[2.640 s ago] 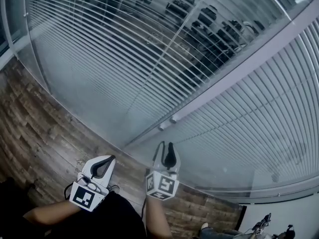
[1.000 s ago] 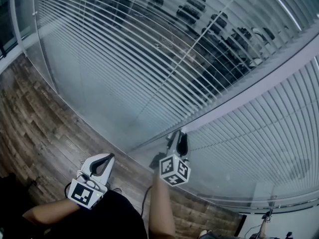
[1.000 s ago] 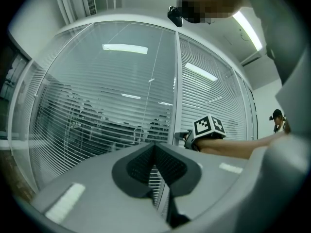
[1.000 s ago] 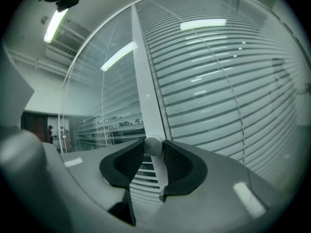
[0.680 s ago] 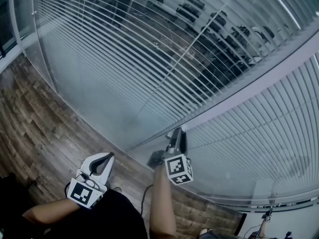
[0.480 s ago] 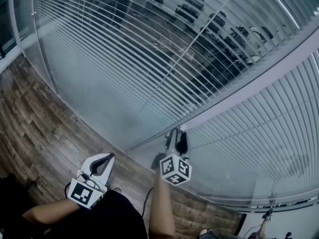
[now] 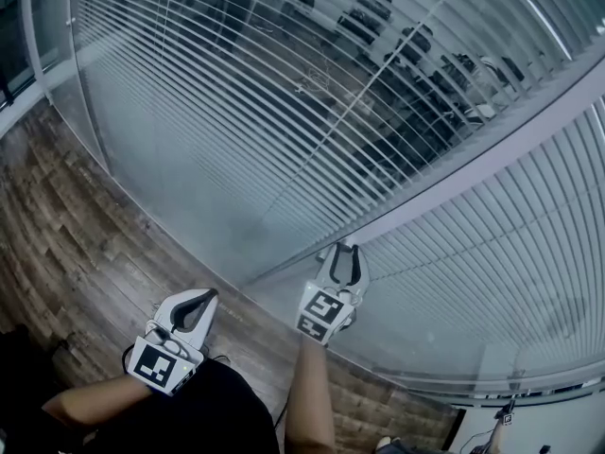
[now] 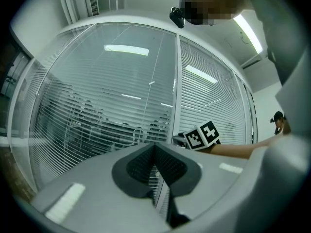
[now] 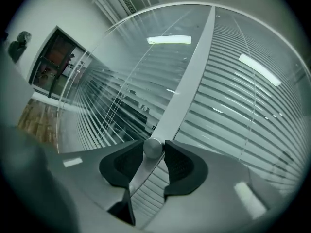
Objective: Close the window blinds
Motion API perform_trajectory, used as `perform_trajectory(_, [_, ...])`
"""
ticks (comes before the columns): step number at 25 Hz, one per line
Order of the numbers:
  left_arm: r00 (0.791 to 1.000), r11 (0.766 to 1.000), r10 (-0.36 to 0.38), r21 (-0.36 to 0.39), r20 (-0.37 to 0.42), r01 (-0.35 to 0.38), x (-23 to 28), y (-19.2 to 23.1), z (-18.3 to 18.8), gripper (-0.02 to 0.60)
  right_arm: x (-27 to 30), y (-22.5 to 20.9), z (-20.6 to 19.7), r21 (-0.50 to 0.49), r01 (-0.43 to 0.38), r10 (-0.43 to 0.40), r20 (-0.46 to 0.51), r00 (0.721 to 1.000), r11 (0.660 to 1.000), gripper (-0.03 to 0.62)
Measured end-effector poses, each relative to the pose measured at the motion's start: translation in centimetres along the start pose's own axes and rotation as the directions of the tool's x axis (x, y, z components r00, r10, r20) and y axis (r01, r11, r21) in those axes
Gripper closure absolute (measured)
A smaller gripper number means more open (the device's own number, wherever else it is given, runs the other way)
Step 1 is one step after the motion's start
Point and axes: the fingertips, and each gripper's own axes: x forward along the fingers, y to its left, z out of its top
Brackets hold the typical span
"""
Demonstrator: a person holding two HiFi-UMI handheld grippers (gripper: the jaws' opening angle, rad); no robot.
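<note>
Two grippers show in the head view, both low in the picture. Your left forearm [image 7: 95, 403] lies bent across your body, and your left gripper [image 7: 206, 303] hangs level over the wooden floor [image 7: 57, 225], well short of the glass [image 7: 189, 206]. Your right forearm [image 7: 307, 400] reaches straight ahead, carrying your right gripper [image 7: 342, 248] up to the grey frame post [image 7: 492, 154] that runs between the two panes. The blinds [image 7: 284, 83] hang behind the glass. Left of the post the slats stand open enough that chairs show through, while right of it they look flatter and paler.

From the left gripper view, your jaws are pressed tip to tip with nothing caught between them, and they point at the open-slatted pane. Off to the right you can see the marker cube [image 8: 201, 134] of your other gripper at the end of your outstretched arm, close to the post.

From the right gripper view, your gripper sits rolled, so the post slants up across the picture. A small round silver knob [image 9: 153, 148] on that post stands right between your fingertips. Your jaws have just been closing, and both dark pads [image 9: 179, 165] now touch the knob, one on each side, so you are clamped on it.
</note>
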Motion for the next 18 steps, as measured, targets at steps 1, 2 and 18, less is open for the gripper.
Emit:
perform_trajectory(1, [1.0,1.0,0.0,0.0,-0.002,0.0,-0.1,0.0,0.0,0.58,0.0,0.0,0.0,0.008,0.004,-0.004,0.003,1.0,1.0,0.456])
perform_trajectory(2, [1.0,1.0,0.002,-0.001,-0.005,-0.002,-0.2,0.1,-0.1,0.58,0.0,0.0,0.1,0.03,0.006,-0.006,0.007,1.0,1.0,0.457])
perform_trajectory(18, [1.0,1.0,0.016,-0.011,0.009,-0.016,-0.7,0.4,0.2,0.58,-0.6,-1.2,-0.5,0.764,-0.11,0.047,0.105,0.993,0.636,0.462])
